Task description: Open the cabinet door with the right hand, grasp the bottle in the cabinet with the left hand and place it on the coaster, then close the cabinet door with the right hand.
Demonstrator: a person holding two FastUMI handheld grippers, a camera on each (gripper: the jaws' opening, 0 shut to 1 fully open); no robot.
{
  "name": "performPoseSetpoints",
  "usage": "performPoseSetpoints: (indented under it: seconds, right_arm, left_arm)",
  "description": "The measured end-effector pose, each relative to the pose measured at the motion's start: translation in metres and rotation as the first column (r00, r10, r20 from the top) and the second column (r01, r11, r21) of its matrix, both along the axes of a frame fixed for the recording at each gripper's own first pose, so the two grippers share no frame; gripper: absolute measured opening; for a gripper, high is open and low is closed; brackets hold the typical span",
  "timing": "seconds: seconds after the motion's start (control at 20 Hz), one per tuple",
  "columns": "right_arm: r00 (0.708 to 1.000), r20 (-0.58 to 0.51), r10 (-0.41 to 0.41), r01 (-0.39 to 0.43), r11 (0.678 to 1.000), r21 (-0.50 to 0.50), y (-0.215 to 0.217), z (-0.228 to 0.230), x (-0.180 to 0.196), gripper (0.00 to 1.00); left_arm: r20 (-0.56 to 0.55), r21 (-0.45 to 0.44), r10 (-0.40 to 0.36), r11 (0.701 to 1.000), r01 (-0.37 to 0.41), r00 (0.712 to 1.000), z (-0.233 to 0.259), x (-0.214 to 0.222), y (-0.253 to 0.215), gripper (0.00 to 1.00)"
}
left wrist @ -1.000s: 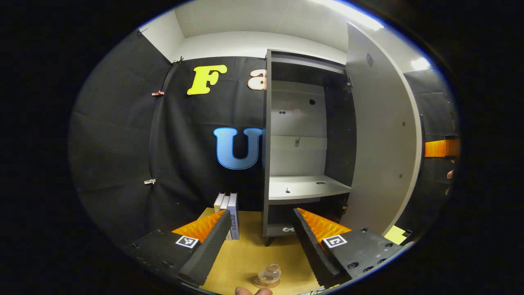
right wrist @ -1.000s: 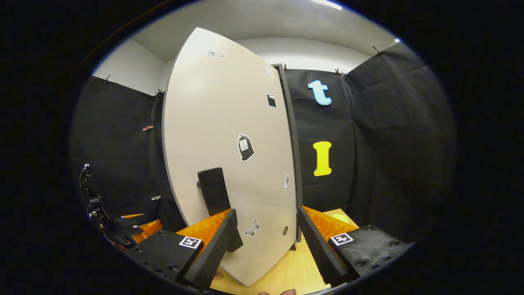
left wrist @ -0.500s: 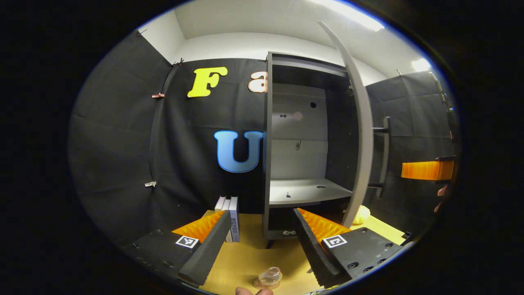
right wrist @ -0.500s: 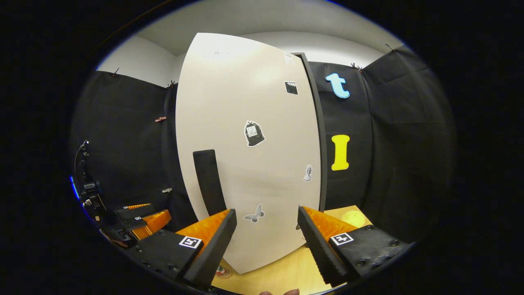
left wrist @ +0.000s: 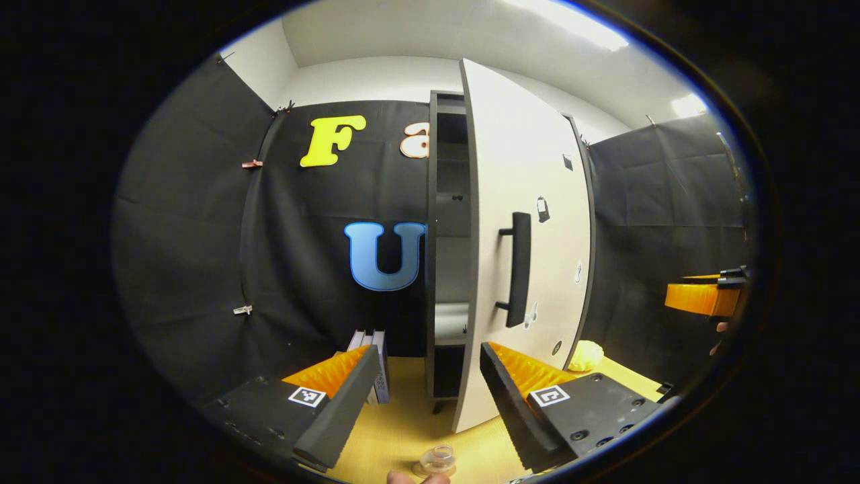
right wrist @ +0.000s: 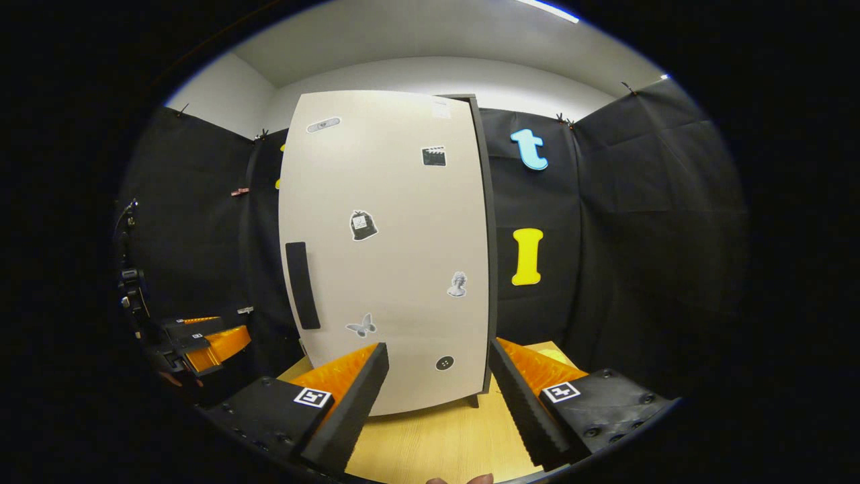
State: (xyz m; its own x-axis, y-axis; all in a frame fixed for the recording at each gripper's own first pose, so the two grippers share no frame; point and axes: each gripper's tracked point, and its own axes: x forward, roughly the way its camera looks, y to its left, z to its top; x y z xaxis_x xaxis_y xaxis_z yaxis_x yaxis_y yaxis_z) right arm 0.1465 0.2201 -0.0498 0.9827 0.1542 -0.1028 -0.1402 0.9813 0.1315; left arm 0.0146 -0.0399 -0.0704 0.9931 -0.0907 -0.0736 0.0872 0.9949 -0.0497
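In the left gripper view, the left hand-held gripper [left wrist: 416, 396] shows two black wedge-shaped fingers with ribbed foam faces and orange corrugated backs, spread well apart with nothing between them. Just beyond the left finger, a few thin upright books with pale spines [left wrist: 376, 366] stand on the smooth, light wood-grain desk [left wrist: 403, 430]. Low between the fingers, close to the camera, the small clear glass bottle [left wrist: 438, 458] sits on the round translucent coaster [left wrist: 430, 470]. Ahead, the tall dark-grey cabinet [left wrist: 437, 269] stands with its flat, matte cream door [left wrist: 531, 235] partly ajar, a narrow gap showing pale shelves inside; a straight black bar handle [left wrist: 519, 269] runs vertically on the door, with small stickers beside it. Past the right finger a lumpy yellow object [left wrist: 586, 355] lies on the desk. Far right, the right hand-held gripper [left wrist: 705, 296] shows its orange ribbed side.

In the right gripper view, the left hand-held gripper appears at far left, apart from the door. The right hand-held gripper's own foam-faced fingers stand wide apart, empty, short of the door.
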Motion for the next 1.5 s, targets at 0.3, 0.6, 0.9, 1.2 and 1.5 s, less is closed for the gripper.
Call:
performPoseSetpoints:
  seconds: [0.3,0.6,0.9,1.2,1.5]
  right_arm:
    - [0.996,0.027,-0.080,0.081,0.996,-0.048,-0.028,0.001,-0.004,0.98]
    - [0.993,0.031,-0.110,0.111,0.993,-0.050,-0.039,0.000,-0.005,0.98]
    - [0.991,0.038,-0.127,0.129,0.990,-0.055,-0.043,-0.002,-0.007,0.98]
    - [0.991,0.041,-0.127,0.129,0.990,-0.056,-0.041,-0.002,-0.008,0.98]
    - [0.990,0.042,-0.131,0.134,0.989,-0.068,-0.042,-0.002,-0.009,0.98]
  left_arm:
    - [0.025,0.007,-0.018,1.000,0.018,1.000,0.012,-0.001,-0.014,0.94]
    - [0.028,0.009,-0.022,1.000,0.022,0.999,0.013,-0.004,-0.021,0.95]
    - [0.030,0.016,0.011,1.000,-0.011,0.999,0.013,-0.007,-0.017,0.95]
    - [0.028,0.026,0.008,1.000,-0.008,1.000,0.011,-0.009,-0.018,0.94]
    - [0.024,0.020,0.004,1.000,-0.005,1.000,0.009,-0.010,-0.019,0.94]
